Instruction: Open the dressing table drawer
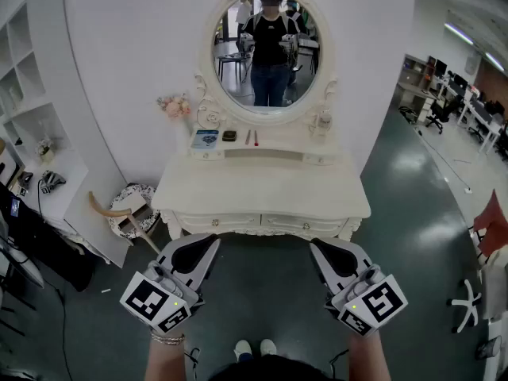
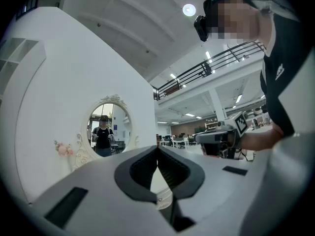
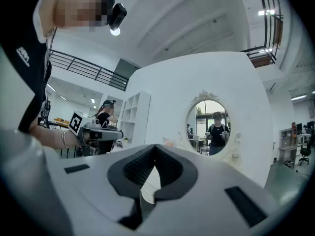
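Under the table (image 1: 262,182) top, drawer (image 1: 218,221): sat flush and closed, below the mirror (image 1: 267,50).
Progress: nothing done yet; I judged the reach, grip and pull were all left.
Left hand-held gripper (image 1: 211,241): jaws pressed together, empty, held level, short of the drawer front.
Right hand-held gripper (image 1: 317,245): likewise closed on nothing, level alongside.

Bright, even light is given by ceiling lights (image 2: 189,10), which are blown out to glaring spots in the gripper views. The white dressing table (image 1: 262,193) is almost washed out, and a dull sheen is carried by the floor (image 1: 429,213). Straight lines are bent by fisheye distortion, and the corners are darkened.
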